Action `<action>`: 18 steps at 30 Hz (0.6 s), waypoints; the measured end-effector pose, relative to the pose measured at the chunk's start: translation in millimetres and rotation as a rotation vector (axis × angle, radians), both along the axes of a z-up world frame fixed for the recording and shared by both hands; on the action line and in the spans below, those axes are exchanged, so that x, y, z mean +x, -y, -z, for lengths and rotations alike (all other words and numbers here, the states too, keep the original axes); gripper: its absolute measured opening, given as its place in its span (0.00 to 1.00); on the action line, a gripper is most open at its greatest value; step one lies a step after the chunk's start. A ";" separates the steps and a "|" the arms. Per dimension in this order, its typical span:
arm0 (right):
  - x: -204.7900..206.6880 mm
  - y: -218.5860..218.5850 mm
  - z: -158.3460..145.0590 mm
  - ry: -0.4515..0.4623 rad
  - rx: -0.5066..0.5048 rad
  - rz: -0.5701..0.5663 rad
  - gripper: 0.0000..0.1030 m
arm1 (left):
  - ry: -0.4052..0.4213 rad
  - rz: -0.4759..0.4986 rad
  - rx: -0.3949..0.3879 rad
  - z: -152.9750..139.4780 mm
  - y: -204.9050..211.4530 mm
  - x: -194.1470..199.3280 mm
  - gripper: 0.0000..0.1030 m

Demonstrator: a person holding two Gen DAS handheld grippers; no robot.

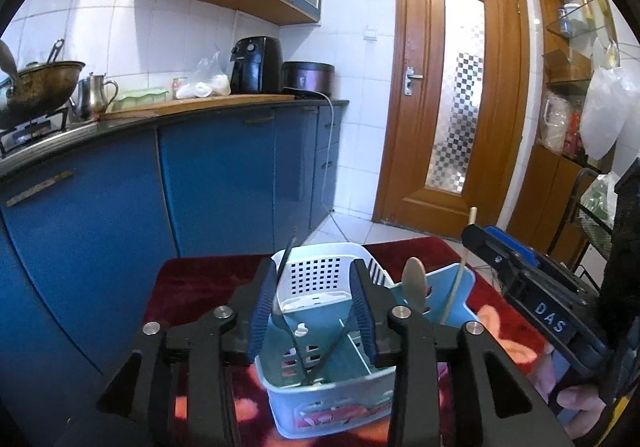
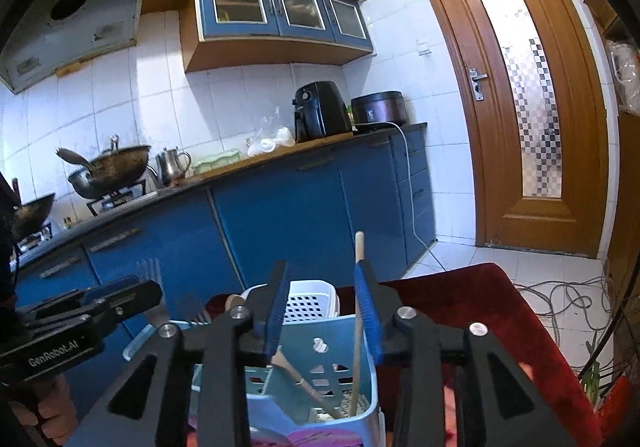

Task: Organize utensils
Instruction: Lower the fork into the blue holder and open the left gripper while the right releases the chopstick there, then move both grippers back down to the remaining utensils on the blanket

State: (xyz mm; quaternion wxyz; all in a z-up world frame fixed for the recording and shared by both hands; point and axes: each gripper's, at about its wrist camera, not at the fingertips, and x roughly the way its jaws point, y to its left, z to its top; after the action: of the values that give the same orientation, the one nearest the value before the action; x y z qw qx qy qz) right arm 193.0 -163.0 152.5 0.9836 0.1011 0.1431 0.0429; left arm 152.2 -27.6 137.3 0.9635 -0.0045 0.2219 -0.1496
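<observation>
A light blue utensil caddy (image 1: 320,403) (image 2: 340,375) stands on a table with a red cloth (image 1: 192,287). My left gripper (image 1: 316,303) is open above its left compartment, where a metal spoon and fork (image 1: 298,355) lean. A wooden spoon (image 1: 414,281) stands in the far compartment. My right gripper (image 2: 324,311) is open over the right compartment, which holds a wooden chopstick (image 2: 357,327) beside the right finger and a leaning wooden utensil (image 2: 304,383). Fork tines (image 2: 148,271) rise near the left gripper's body in the right wrist view.
A white perforated basket (image 1: 320,271) (image 2: 308,303) stands behind the caddy. Blue kitchen cabinets (image 1: 208,175) with a stove, wok (image 1: 36,87), kettle and air fryer (image 1: 256,65) run along the left. A wooden door (image 1: 452,95) is ahead. Cables (image 2: 560,303) lie on the floor at right.
</observation>
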 end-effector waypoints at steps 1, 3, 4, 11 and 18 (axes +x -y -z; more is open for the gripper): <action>-3.0 0.1 -2.0 0.001 0.003 -0.002 0.37 | 0.002 -0.003 0.000 -2.1 -0.5 -3.4 0.39; -9.6 0.3 -5.6 -0.005 0.004 -0.004 0.37 | 0.001 -0.009 -0.004 -5.8 -2.5 -10.7 0.39; -11.9 0.4 -7.2 -0.015 0.006 -0.012 0.37 | -0.003 -0.013 -0.005 -6.7 -3.0 -13.1 0.40; -29.4 4.5 -9.3 -0.076 0.048 -0.039 0.37 | -0.033 -0.041 -0.025 -11.7 -16.0 -32.6 0.40; -50.8 10.6 -1.7 -0.158 0.100 -0.070 0.37 | -0.077 -0.047 -0.034 -10.2 -25.3 -53.8 0.40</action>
State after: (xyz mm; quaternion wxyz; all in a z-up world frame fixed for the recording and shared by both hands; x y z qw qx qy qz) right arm 142.2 -173.6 154.3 0.9608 0.1482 0.2215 0.0764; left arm 98.4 -2.3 147.5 0.9573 -0.0320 0.2560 -0.1304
